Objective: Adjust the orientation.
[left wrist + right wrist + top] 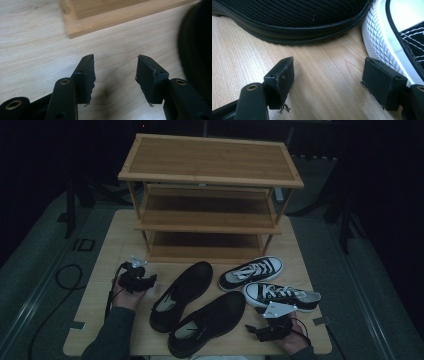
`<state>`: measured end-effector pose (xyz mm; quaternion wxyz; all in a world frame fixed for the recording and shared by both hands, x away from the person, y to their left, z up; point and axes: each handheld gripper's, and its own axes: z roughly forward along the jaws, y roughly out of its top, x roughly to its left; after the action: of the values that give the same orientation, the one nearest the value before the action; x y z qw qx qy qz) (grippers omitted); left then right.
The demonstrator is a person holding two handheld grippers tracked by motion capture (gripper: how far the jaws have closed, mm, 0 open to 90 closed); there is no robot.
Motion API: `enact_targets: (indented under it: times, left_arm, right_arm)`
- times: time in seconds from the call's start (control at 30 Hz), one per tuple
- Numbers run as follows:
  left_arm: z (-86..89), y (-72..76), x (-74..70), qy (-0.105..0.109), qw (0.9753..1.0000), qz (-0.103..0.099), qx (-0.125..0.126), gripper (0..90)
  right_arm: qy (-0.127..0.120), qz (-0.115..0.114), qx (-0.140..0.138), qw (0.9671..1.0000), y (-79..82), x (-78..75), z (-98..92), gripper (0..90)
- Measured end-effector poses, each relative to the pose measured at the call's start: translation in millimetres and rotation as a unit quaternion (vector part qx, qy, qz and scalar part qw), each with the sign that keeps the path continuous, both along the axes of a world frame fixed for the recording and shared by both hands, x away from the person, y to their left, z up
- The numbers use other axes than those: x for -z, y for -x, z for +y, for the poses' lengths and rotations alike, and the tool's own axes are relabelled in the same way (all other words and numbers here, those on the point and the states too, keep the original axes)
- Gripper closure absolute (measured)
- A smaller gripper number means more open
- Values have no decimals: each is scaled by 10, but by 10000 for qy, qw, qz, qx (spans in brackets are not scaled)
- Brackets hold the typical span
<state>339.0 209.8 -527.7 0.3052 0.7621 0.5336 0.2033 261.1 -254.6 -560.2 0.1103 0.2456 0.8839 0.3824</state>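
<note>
Two black shoes lie in the middle of the table, one to the left (182, 292) and one nearer me (207, 322). To their right lie two black-and-white canvas sneakers, the farther (252, 271) and the nearer (282, 295). My left gripper (142, 280) rests left of the black shoes, open (115, 60) over bare wood, with a black shoe (197, 50) at its right. My right gripper (260, 326) sits by the front edge, open (329, 62) and holding nothing. Ahead of it are a black shoe's toe (294, 15) and a sneaker's white rubber toe (387, 37).
A three-tier wooden shoe rack (210, 157) stands at the back of the wooden table (115, 245); its shelves hold nothing. Its base corner (120, 15) lies just ahead of my left gripper. Cables trail off the table's left side onto the dark floor.
</note>
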Motion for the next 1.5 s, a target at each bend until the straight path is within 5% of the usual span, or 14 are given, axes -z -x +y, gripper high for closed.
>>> enact_targets:
  times: [0.73, 1.07, 1.5]
  left_arm:
    - [-140, 173, -736, 172, 9953, 211, 925, 532]
    - [-220, 217, -856, 136, 9932, 296, 1116, 532]
    - [-417, 302, -917, 132, 9869, 474, 1536, 568]
  right_arm:
    - [0, 0, 2, 10000, -1, 0, 1, 254]
    - [1, 1, 3, 10000, -1, 0, 1, 254]
    - [0, 0, 3, 10000, -2, 0, 1, 254]
